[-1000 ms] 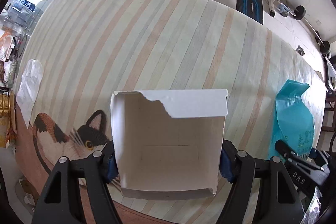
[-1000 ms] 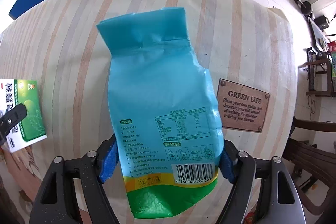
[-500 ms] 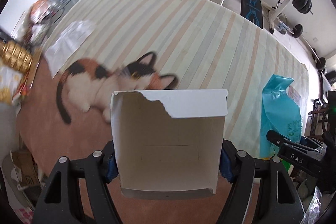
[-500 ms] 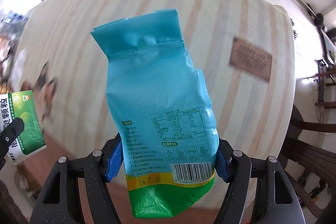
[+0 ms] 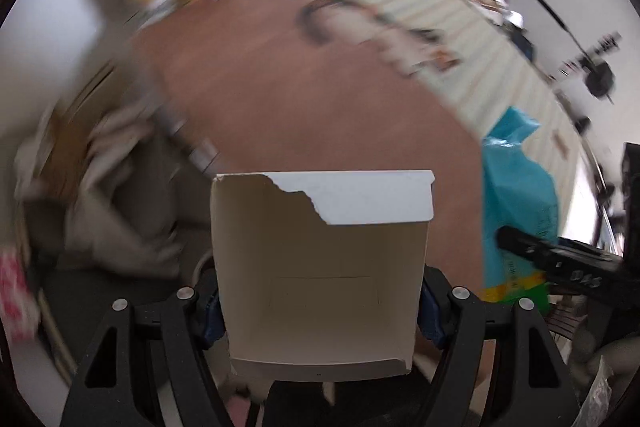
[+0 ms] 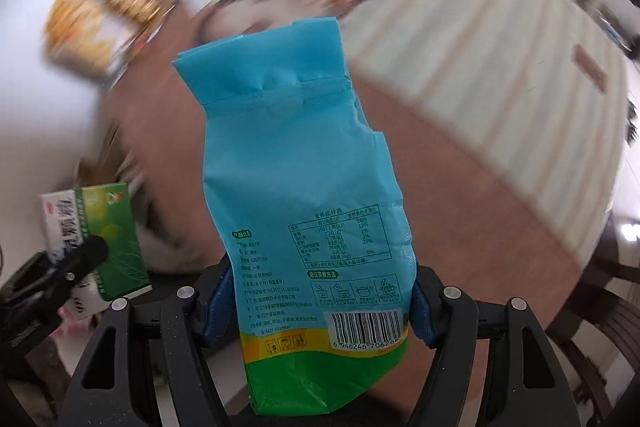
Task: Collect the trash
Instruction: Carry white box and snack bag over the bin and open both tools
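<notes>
Though both pieces of trash look nearly weightless, they call for different grips. Pinched between the blue pads of the left gripper [image 5: 320,301], the torn white carton [image 5: 320,267] is thin card with its mouth open to the camera and one flap ripped away; it seems stiff along the folds but would likely crush if squeezed across the hollow middle, so the present hold low on its two side walls looks sound. Clamped in the right gripper [image 6: 316,305], the blue plastic food bag [image 6: 298,163] is soft, slick film that looks empty, standing up limp with a creased top; it is taken near its green bottom hem beside the barcode, where the doubled seam gives the pads something to bite on, though film like this may slide out if the grip slackens. In the right wrist view the carton's green printed face [image 6: 108,239] shows at the far left with the other gripper's finger across it.

Against the frames from a second and half a second ago, neither grip has changed, and carton and bag sit in the same place between the pads. What differs is the surroundings: the striped tablecloth with its calico cat print [image 5: 376,27] has slid far up and away, its brown border [image 5: 320,99] now fills the middle, and blurred clutter beyond the table edge [image 5: 108,195] has come into view at the left, so both grippers appear to be swinging off toward that side
</notes>
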{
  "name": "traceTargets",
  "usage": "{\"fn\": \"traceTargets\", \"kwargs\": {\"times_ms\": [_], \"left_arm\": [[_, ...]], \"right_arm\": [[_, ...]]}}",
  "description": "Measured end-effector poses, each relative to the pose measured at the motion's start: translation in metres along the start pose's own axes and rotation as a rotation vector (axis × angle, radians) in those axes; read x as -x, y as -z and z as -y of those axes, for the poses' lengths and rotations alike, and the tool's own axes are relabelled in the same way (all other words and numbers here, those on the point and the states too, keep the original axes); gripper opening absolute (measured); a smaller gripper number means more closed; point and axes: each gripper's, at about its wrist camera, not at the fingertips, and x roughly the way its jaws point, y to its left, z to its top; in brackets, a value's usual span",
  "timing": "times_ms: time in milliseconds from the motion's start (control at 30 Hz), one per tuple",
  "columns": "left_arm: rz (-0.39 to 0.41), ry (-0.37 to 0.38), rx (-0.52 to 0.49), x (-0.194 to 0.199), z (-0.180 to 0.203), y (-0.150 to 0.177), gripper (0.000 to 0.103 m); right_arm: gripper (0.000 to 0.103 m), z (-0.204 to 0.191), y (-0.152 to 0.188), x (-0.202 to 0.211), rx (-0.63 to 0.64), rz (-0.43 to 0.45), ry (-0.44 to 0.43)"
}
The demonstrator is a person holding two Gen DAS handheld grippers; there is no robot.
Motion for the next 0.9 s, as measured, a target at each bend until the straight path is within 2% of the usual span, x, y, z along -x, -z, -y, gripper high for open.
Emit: {"fn": "traceTargets", "kwargs": {"times_ms": [67,200,300,400,533,633,733,800,867,900], "left_arm": [[-0.027,-0.025,0.080,-0.001,-0.046,0.041,0.072],[-0.098,-0.046,0.227,-0.025,-0.117,0.105,0.072],[-0.169,-0.045,0.345,-0.064,-0.166,0.147,0.072],[-0.227,-0.033,0.457,-0.112,-0.209,0.177,0.072],[-0.278,0.010,0.566,-0.183,-0.245,0.195,0.072],[-0.316,0.057,0.615,-0.246,-0.268,0.201,0.074],[-0.304,0.083,0.643,-0.304,-0.289,0.202,0.076],[-0.294,0.071,0.641,-0.341,-0.301,0.204,0.077],[-0.291,0.057,0.652,-0.379,-0.314,0.207,0.084],[-0.293,0.057,0.668,-0.398,-0.322,0.210,0.099]], "right_arm": [[0.072,-0.036,0.035,-0.013,0.043,-0.043,-0.036],[0.072,-0.104,0.096,-0.062,0.135,-0.141,-0.039],[0.072,-0.138,0.128,-0.118,0.169,-0.214,-0.023],[0.072,-0.151,0.156,-0.176,0.169,-0.290,-0.002],[0.072,-0.165,0.173,-0.269,0.168,-0.372,0.034],[0.073,-0.167,0.178,-0.344,0.151,-0.431,0.013],[0.073,-0.165,0.178,-0.414,0.117,-0.453,-0.009],[0.073,-0.164,0.178,-0.462,0.119,-0.462,-0.026],[0.075,-0.165,0.178,-0.507,0.137,-0.470,-0.032],[0.076,-0.167,0.170,-0.527,0.156,-0.478,-0.034]]}}
